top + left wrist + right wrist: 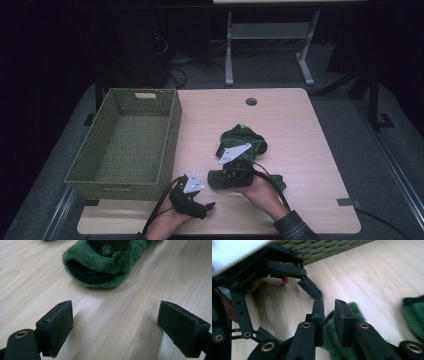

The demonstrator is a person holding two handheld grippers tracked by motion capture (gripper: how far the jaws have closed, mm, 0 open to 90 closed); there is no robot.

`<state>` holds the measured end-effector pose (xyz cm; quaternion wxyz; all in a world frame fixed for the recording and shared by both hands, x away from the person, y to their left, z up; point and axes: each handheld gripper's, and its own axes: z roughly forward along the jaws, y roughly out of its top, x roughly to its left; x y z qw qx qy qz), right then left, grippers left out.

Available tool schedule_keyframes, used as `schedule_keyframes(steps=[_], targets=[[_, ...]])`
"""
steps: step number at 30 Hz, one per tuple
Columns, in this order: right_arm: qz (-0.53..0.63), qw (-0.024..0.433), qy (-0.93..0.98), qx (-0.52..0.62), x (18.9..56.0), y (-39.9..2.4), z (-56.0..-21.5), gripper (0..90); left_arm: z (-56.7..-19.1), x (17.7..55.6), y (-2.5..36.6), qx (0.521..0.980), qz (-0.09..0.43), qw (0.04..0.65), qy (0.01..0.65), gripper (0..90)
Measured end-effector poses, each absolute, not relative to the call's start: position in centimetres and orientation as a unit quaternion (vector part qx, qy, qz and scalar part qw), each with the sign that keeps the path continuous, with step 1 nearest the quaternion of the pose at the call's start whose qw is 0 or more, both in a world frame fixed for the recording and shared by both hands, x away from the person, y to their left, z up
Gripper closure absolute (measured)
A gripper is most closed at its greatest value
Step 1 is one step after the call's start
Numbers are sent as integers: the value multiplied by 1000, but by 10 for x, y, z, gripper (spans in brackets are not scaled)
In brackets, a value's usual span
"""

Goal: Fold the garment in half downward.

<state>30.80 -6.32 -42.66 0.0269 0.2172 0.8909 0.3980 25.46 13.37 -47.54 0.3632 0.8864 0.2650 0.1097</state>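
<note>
Beside the basket (125, 145), green fuzzy sock (105, 263) opens toward left gripper (115, 327).

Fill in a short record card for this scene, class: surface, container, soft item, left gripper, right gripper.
surface: light wooden table
container: green woven basket, on the table's left part, nothing seen inside
soft item: fuzzy green slippers, lying mid-table; one opening faces the left gripper's camera
left gripper: jaws wide apart, nothing between them, low over the table and aimed at a slipper
right gripper: jaws nearly together with a narrow gap, green fuzz behind them; whether it grips is unclear
</note>
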Motion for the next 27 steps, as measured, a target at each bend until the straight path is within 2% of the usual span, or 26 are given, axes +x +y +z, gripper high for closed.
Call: schedule_keyframes(steps=[3, 7, 12, 18, 21, 27], targets=[[387, 25, 897, 211, 305, -52, -433, 782, -477, 254, 135, 884, 112, 372, 261, 126], [353, 57, 911, 208, 302, -41, -444, 780, -477, 254, 135, 884, 112, 373, 261, 126], [331, 67, 916, 218, 304, -38, -457, 763, -478, 254, 135, 881, 110, 375, 265, 126], [326, 76, 914, 228, 301, -39, -459, 790, -477, 254, 135, 882, 111, 374, 263, 126], [323, 85, 915, 227, 300, -39, -461, 845, -477, 254, 135, 883, 111, 374, 263, 126], [331, 65, 915, 222, 300, -43, -461, 879, -477, 254, 135, 883, 112, 373, 263, 126]])
